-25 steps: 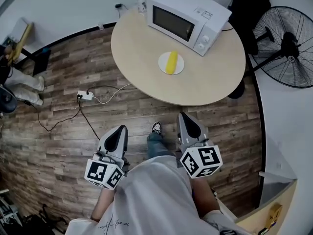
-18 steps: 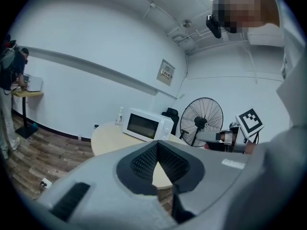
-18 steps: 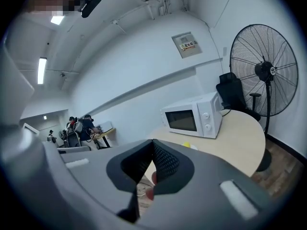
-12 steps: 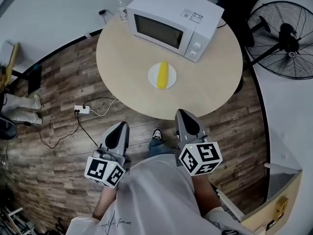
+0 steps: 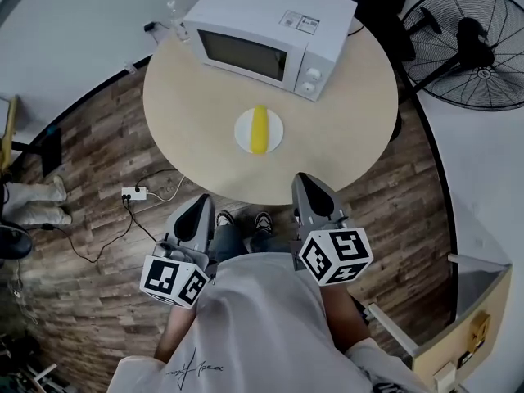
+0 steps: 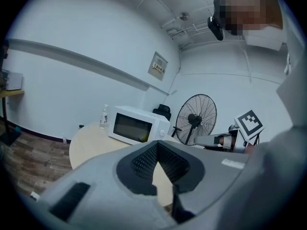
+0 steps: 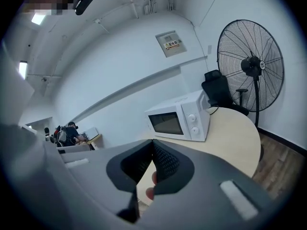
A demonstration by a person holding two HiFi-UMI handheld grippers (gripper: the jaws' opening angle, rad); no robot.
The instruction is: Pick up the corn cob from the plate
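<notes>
In the head view a yellow corn cob (image 5: 259,129) lies on a small white plate (image 5: 274,121) near the middle of a round beige table (image 5: 184,109). Neither gripper reaches the table: both are held side by side in front of the person's body, pointing towards it. The tip of the left gripper (image 5: 199,207) is just short of the table's near edge, jaws together and nothing in them. My right gripper (image 5: 305,183) also has its jaws together and empty, its tip at the table's rim. In the gripper views the left gripper (image 6: 156,145) and the right gripper (image 7: 152,143) show tips meeting.
A white microwave (image 5: 262,31) stands at the table's far side, behind the plate, with a small bottle (image 5: 173,11) to its left. A big floor fan (image 5: 471,47) stands at the right. A power strip (image 5: 131,193) and cables lie on the wooden floor at the left.
The person has stepped towards the table. The table, plate and corn cob now lie closer to both grippers, which have kept their jaws together and their place before the body.
</notes>
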